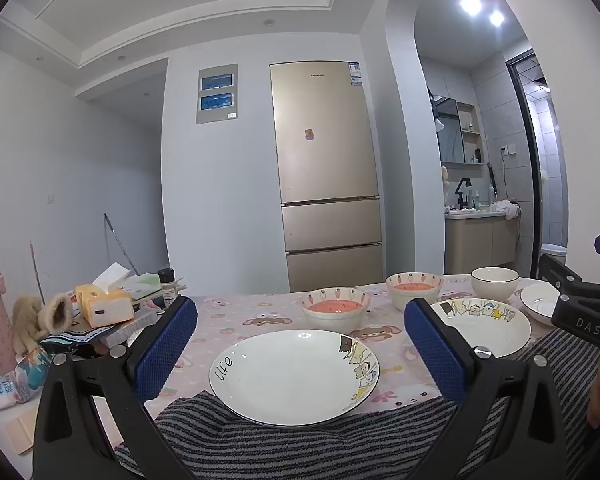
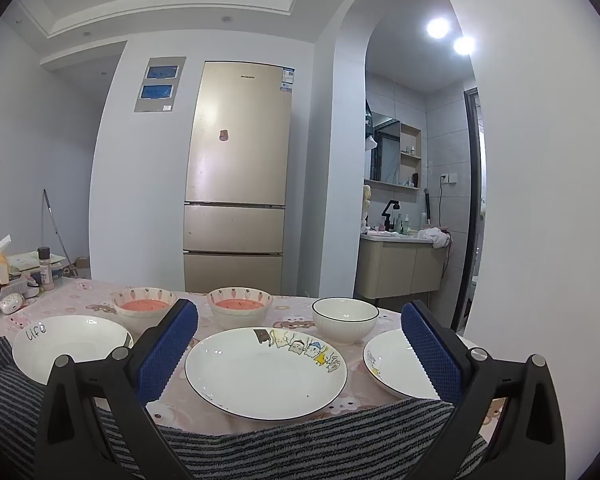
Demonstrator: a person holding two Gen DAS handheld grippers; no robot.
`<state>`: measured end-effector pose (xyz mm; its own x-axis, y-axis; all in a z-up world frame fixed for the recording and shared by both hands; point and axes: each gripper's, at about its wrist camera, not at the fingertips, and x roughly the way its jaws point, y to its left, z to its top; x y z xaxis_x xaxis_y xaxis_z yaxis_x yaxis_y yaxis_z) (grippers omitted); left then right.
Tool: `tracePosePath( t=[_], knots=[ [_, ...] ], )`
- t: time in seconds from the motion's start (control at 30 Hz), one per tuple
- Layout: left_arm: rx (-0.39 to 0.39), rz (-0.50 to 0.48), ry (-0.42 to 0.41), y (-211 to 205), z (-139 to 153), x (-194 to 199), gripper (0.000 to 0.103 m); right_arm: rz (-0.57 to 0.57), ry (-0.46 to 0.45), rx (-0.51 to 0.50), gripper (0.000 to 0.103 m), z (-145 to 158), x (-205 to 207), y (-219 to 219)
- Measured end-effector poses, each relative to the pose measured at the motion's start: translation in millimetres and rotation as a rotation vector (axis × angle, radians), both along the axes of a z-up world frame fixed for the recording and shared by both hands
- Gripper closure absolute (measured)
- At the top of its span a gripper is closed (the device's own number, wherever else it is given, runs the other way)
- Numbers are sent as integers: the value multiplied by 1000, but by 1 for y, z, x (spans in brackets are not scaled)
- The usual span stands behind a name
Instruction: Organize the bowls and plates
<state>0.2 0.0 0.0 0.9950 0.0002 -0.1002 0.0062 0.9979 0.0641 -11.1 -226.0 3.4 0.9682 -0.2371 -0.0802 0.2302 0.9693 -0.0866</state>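
Three white plates with cartoon rims lie on the pink tablecloth. The left "life" plate (image 1: 294, 376) (image 2: 70, 346) rests partly on a striped towel (image 1: 300, 440), right before my open left gripper (image 1: 300, 344). The middle plate (image 2: 266, 372) (image 1: 484, 326) lies in front of my open right gripper (image 2: 300, 350). A third plate (image 2: 396, 364) (image 1: 540, 302) sits at the right edge. Behind them stand two carrot-patterned bowls with orange insides (image 2: 144, 310) (image 2: 240, 306) and a plain white bowl (image 2: 345, 319) (image 1: 494, 282). Nothing is between either gripper's fingers.
Clutter fills the table's left end: a yellow tissue box (image 1: 102, 300), a spice bottle (image 1: 167, 282), a furry mitt (image 1: 44, 316) and packets. The right gripper's black body (image 1: 580, 300) shows at the left wrist view's right. A gold fridge (image 2: 236, 168) stands beyond the table.
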Motion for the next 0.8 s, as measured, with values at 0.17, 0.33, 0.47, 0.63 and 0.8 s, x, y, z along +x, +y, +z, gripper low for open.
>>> tracePosePath(
  t=[0.17,0.33,0.47,0.63,0.8],
  knots=[
    [3,0,-3,0,0,0,0,0,3,-2,0,0,1,0],
    [4,-1,-9,-1,1,1,0,0,0,-2,0,0,0,0],
    [4,-1,-14,1,1,0,0,0,0,-1,0,0,0,0],
    [-1,0,-21,0,1,-4,0,0,0,-1,0,0,0,0],
    [3,12,-29,-1,1,-5,0,3,-2,-3,0,0,0,0]
  ],
)
